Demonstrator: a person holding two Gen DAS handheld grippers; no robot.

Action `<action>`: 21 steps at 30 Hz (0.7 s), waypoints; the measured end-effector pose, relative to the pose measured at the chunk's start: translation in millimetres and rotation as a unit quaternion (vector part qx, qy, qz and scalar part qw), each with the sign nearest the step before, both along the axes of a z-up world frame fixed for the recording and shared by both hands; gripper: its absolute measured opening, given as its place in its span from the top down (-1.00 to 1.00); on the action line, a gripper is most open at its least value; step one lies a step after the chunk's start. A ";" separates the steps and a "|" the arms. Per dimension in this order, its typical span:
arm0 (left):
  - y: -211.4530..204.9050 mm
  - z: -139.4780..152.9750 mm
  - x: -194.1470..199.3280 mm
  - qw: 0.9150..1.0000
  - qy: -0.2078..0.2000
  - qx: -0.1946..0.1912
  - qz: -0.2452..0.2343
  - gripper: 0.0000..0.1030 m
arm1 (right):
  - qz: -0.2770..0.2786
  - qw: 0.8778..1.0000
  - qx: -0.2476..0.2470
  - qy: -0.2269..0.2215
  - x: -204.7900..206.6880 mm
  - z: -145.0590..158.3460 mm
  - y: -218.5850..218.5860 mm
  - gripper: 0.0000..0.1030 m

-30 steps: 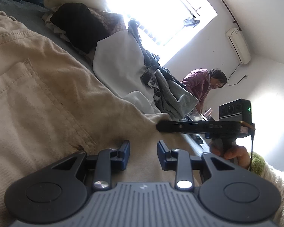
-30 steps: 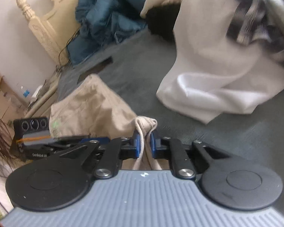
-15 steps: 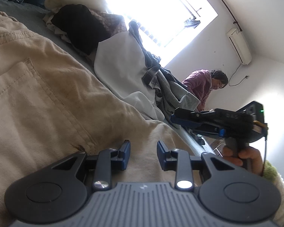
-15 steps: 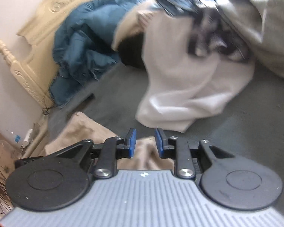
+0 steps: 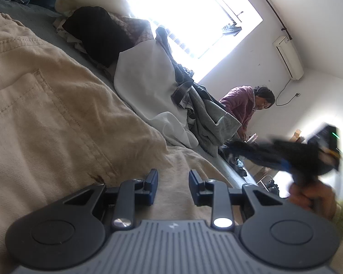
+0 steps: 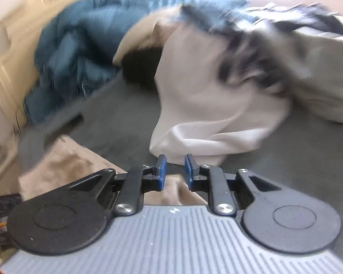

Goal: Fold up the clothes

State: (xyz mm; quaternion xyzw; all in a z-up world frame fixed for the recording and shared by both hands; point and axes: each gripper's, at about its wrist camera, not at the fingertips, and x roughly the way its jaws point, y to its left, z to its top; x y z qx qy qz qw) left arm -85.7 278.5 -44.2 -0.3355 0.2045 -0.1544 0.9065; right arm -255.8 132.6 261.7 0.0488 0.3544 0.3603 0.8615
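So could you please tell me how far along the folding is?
Early. Done: nothing looks folded; the beige trousers lie rumpled. In hand: nothing; both grippers' jaws are empty, the right gripper closing, the left gripper open over the trousers. Left: the white cloth and heaped clothes.

text: none legible | labels: none | brands: none | numbers: none | signs: none

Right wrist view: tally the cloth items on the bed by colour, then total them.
Beige: 1, the trousers
White: 1, the sheet-like garment
Teal blue: 1, the quilt
Black: 1, the dark garment
Grey: 1, the garment
Black-and-white check: 1, blurred
Total: 6
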 end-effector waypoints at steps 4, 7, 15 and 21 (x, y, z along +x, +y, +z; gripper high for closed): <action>-0.3 -0.7 0.3 1.000 -0.001 -0.001 0.001 0.40 | 0.029 0.998 -0.056 -0.027 -58.5 11.4 -27.8 0.67; -0.9 -0.2 0.6 1.000 0.000 0.002 0.002 0.40 | 0.055 0.992 -0.109 -0.031 -86.0 -5.6 -24.6 0.70; -1.9 0.3 -0.9 1.000 0.002 0.010 0.004 0.40 | -0.093 0.995 -0.044 -0.019 -42.7 -25.4 -69.2 0.78; -0.9 -0.4 -1.3 1.000 -0.001 0.005 0.004 0.40 | 0.007 1.000 -0.018 -0.002 -69.5 -28.6 -28.6 0.79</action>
